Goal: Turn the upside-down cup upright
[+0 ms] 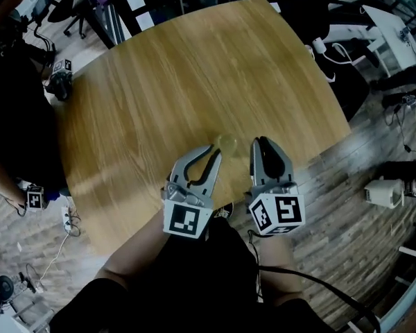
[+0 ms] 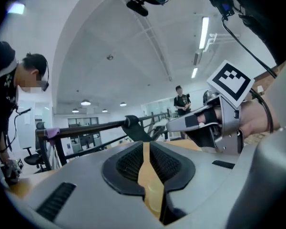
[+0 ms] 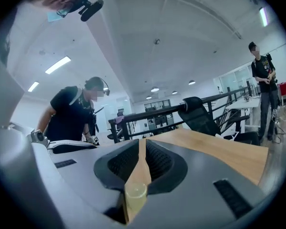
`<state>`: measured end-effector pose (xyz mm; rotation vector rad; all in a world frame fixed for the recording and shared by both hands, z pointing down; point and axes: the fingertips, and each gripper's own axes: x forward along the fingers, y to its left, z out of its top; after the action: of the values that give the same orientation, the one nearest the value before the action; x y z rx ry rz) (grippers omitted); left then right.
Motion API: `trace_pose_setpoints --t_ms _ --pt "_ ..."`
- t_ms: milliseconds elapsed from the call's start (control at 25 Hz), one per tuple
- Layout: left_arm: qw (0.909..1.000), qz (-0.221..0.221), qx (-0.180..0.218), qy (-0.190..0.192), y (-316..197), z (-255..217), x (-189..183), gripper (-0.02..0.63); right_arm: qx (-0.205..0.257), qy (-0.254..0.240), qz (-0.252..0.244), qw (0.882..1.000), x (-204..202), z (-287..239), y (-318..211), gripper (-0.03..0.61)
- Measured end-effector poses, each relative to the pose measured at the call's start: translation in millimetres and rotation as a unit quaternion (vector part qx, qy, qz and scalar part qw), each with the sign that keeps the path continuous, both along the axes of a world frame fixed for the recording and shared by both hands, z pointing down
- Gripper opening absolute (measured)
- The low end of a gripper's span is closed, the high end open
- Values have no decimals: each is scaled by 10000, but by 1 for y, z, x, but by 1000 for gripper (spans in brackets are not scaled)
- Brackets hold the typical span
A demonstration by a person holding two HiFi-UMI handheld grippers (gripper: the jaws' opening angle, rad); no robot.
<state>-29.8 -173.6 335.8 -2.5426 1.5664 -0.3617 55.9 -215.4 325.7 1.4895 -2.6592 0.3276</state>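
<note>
A small clear cup (image 1: 227, 143) stands on the round wooden table (image 1: 194, 68) near its front edge; I cannot tell which way up it is. My left gripper (image 1: 213, 149) hangs above the table just left of the cup, my right gripper (image 1: 261, 141) just right of it, both lifted off the cup. Each is shut with nothing between its fingers. In the left gripper view the left gripper (image 2: 145, 144) shows a thin slit with the cup (image 2: 155, 192) faint below. The right gripper (image 3: 142, 142) shows the cup (image 3: 135, 193) through its gap.
A person in black stands at the table's left edge, with another marked gripper (image 1: 59, 75) resting there. Chairs and desks crowd the far side. Cables and a white device (image 1: 383, 193) lie on the wooden floor at the right. Another person (image 3: 263, 75) stands far off.
</note>
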Motion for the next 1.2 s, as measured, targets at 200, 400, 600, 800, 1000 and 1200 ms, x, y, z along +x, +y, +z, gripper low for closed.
trace_pose_setpoints --t_ms 200,400,600,800,1000,1200 --pt "9994 -107 258 180 31 -66 14 9 534 -184 -130 9983 -9 -68 47 17" --pt "9982 -148 476 342 47 -113 43 9 893 -244 -324 9952 -6 -106 72 14" --pt "9965 -330 623 455 53 -147 47 9 1012 -177 -365 9940 -6 -128 91 14" --pt "9957 -471 549 586 60 -146 47 8 1335 -143 -340 9904 4 -139 97 13" --pt "9951 -447 557 683 60 -149 51 8 1498 -79 -194 9885 17 -148 95 13" --pt "9962 -293 460 685 49 -155 54 8 1420 -49 -76 9898 20 -154 84 13"
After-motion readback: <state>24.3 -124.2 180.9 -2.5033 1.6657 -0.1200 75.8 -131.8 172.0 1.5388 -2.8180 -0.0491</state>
